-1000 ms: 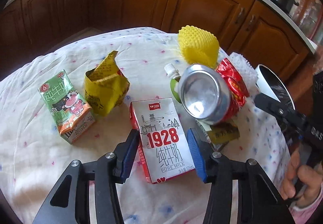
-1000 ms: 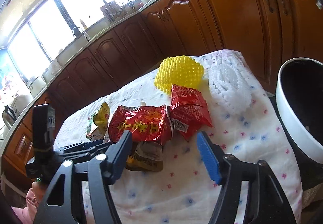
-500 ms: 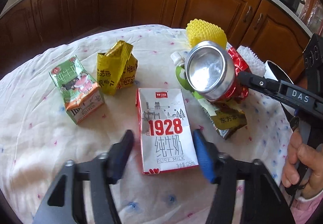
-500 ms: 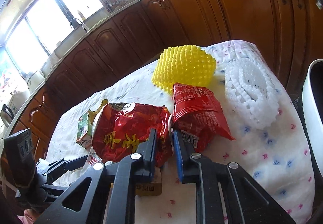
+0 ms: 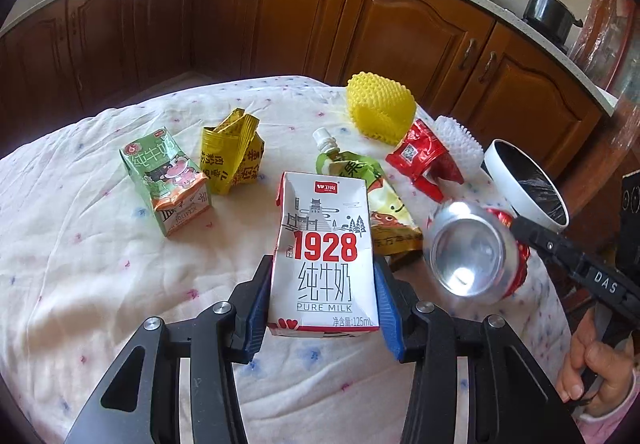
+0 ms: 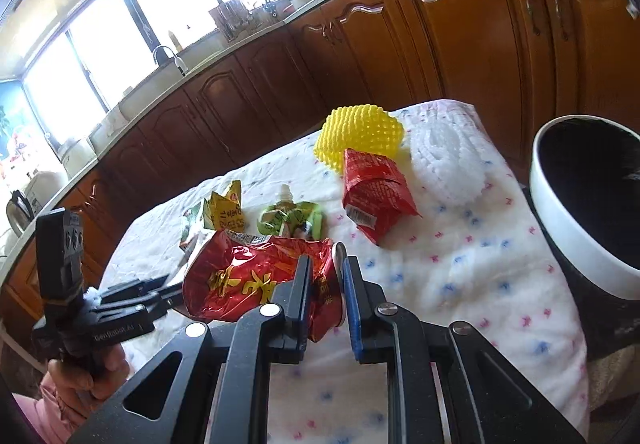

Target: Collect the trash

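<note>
Trash lay scattered over the cloth [image 5: 100,264], and both grippers already had a piece each. The left gripper [image 5: 323,304] held the white carton [image 5: 324,256] by its long sides, pads flat against the card; its jaws had just been closing a little further on it, which I took for firming up the hold before carrying. The right gripper [image 6: 325,284] had its jaws nearly together, pinching the wall of the crushed red can [image 6: 260,276] near its rim (a thin edge, hence the narrow gap). In the left view that can [image 5: 476,248] hung clear of the cloth, bottom toward the camera.

The bin [image 6: 592,204], white-rimmed with a black liner, stood just off the table's edge on the right, near enough for short drops. I judged both loads were bound there.

Still on the cloth: a green carton [image 5: 168,184], a yellow packet [image 5: 232,160], a green pouch [image 5: 360,180], a red packet [image 5: 424,160], yellow foam net [image 5: 378,108] and white foam net [image 5: 460,148].
</note>
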Demonstrator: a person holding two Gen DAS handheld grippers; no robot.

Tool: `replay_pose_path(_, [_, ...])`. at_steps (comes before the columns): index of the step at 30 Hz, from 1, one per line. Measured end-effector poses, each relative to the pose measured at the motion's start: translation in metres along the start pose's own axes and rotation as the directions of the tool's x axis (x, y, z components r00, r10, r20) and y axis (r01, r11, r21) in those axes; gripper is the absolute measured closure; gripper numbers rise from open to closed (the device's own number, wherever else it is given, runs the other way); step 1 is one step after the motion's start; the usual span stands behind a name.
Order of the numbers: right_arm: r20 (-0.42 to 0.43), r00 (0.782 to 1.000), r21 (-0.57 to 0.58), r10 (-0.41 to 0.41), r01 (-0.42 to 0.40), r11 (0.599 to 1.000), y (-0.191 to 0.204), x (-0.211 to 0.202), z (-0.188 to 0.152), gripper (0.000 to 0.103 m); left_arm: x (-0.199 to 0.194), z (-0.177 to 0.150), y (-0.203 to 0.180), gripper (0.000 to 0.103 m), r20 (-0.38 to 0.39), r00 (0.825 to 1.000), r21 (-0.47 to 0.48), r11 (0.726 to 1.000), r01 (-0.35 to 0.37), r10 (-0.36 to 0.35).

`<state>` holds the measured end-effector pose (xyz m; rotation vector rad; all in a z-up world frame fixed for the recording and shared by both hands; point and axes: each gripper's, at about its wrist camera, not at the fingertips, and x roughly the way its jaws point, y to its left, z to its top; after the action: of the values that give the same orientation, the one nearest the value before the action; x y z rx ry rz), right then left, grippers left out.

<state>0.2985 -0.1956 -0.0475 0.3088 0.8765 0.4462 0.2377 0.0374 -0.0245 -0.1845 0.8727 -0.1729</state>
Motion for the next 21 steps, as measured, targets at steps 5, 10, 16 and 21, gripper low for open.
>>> replay_pose_path(5, [-0.047, 0.998, -0.001, -0.051, 0.051, 0.999, -0.014, -0.013, -0.025, 0.087, -0.006, -0.005, -0.005, 0.058, -0.004, 1.000, 0.004, 1.000, 0.029, -0.029])
replay_pose_path(10, [-0.059, 0.997, 0.006, -0.053, 0.053, 0.999, -0.016, -0.012, -0.024, 0.078, -0.007, -0.005, -0.009, 0.058, -0.005, 0.999, 0.005, 0.999, 0.035, -0.035])
replay_pose_path(16, [-0.112, 0.992, -0.034, -0.054, 0.051, 0.998, -0.010, 0.015, -0.022, 0.065, -0.015, -0.004, -0.011, 0.058, 0.006, 1.000, 0.006, 1.000, 0.029, -0.030])
replay_pose_path(21, [-0.114, 0.992, -0.062, -0.047, 0.040, 0.997, -0.008, 0.017, -0.023, 0.083, -0.021, -0.001, -0.023, 0.058, 0.014, 0.999, 0.029, 0.998, 0.052, -0.052])
